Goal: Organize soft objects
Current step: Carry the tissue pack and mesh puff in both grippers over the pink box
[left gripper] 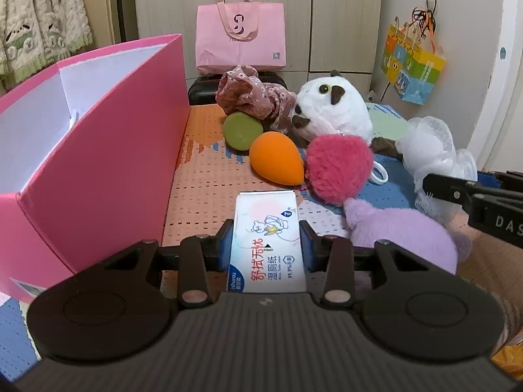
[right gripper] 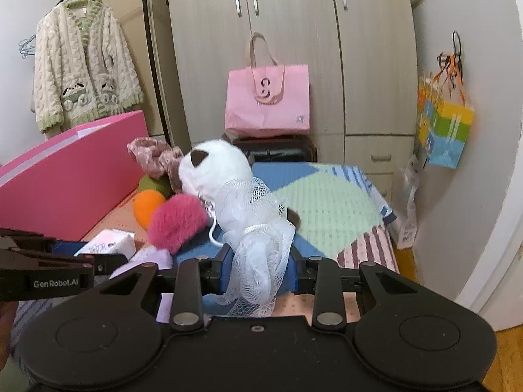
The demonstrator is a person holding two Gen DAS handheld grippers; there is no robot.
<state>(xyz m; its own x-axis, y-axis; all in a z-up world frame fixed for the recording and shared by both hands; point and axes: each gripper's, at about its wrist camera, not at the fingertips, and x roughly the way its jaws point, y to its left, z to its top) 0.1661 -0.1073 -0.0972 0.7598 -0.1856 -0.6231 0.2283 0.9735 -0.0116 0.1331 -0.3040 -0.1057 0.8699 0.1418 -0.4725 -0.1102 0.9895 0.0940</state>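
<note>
My left gripper (left gripper: pixel 266 232) is shut on a white pack of wet wipes (left gripper: pixel 268 245), held just above the foam mat beside the open pink box (left gripper: pixel 98 150). My right gripper (right gripper: pixel 260 254) is shut on a white mesh bath pouf (right gripper: pixel 258 228), which drapes between its fingers. On the mat lie a white owl plush (left gripper: pixel 333 111), a pink fluffy ball (left gripper: pixel 338 168), an orange egg-shaped sponge (left gripper: pixel 276 156), a green sponge (left gripper: pixel 242 129), a floral cloth (left gripper: pixel 255 93) and a purple plush item (left gripper: pixel 402 238). The right gripper also shows at the right edge of the left wrist view (left gripper: pixel 434 186).
A pink tote bag (left gripper: pixel 240 39) stands on a black case behind the mat, against wardrobe doors. A colourful gift bag (right gripper: pixel 444 130) hangs on the right wall. A knitted cardigan (right gripper: pixel 81 65) hangs at the left. The pink box (right gripper: pixel 72 176) borders the mat's left side.
</note>
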